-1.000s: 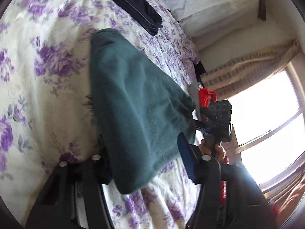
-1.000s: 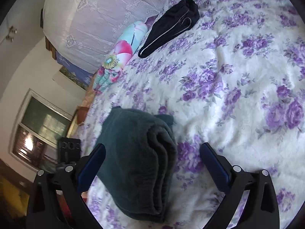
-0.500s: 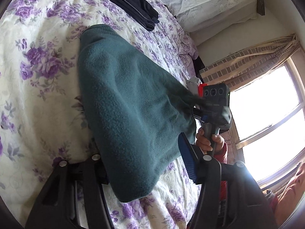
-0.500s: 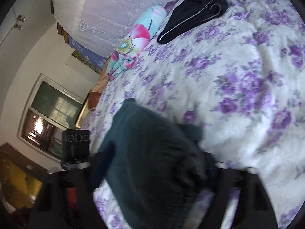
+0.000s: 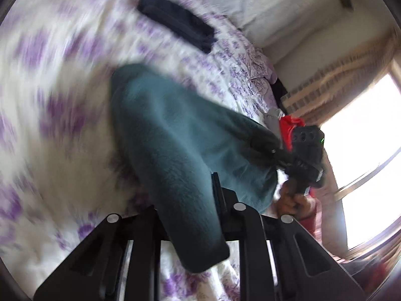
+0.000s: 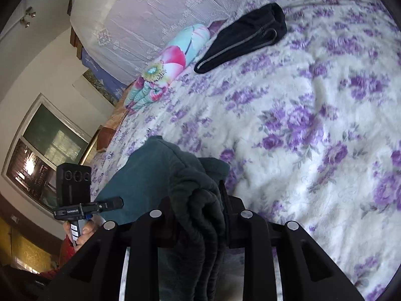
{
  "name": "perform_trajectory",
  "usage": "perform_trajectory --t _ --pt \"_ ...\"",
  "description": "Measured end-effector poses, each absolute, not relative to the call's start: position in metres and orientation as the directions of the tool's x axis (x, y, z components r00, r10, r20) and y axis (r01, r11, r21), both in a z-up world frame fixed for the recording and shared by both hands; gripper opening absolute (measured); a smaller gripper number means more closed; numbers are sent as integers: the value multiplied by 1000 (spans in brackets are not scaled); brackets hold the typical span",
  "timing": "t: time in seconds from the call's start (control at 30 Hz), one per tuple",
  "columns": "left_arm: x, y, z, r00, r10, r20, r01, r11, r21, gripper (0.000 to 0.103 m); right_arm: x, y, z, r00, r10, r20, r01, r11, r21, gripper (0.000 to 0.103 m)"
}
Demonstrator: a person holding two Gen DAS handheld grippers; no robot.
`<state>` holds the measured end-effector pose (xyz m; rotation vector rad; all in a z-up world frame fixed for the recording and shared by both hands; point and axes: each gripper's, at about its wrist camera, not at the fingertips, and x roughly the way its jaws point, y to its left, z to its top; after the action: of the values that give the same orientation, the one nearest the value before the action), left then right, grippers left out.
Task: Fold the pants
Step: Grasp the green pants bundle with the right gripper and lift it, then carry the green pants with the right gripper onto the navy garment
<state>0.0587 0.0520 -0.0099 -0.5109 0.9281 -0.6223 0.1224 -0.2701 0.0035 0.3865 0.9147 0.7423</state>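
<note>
Both pairs of fingers, left (image 5: 198,215) and right (image 6: 200,215), have just closed on the folded teal pants (image 5: 175,135) near the bed (image 6: 313,115) edge; I lift both ends evenly, keeping the bundle tight.

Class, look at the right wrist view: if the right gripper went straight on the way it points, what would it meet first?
The right gripper is shut on the green pants. Beyond that bundle, probably the floral bedspread; depth is unclear.
</note>
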Motion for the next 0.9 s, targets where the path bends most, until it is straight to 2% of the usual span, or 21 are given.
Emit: perform_trajectory --t 0.23,0.53,0.63,0.77,0.9 --pt "122 39 60 502 -614 -609 370 789 -490 16 167 -267 62 436 685 -583 -462 727 508 25" --pt "301 54 122 613 -516 -598 361 857 -368 16 337 -257 142 548 589 -594 -412 808 421 25" --pt "355 52 136 651 -495 -575 354 869 -347 16 395 -255 159 589 582 -560 -395 812 429 25" --pt "420 54 117 659 -478 -581 331 878 -347 16 471 -258 141 624 566 -539 -342 818 462 25" --pt "473 64 26 549 -466 -694 209 880 -425 19 523 -270 56 567 518 -640 -195 840 507 26"
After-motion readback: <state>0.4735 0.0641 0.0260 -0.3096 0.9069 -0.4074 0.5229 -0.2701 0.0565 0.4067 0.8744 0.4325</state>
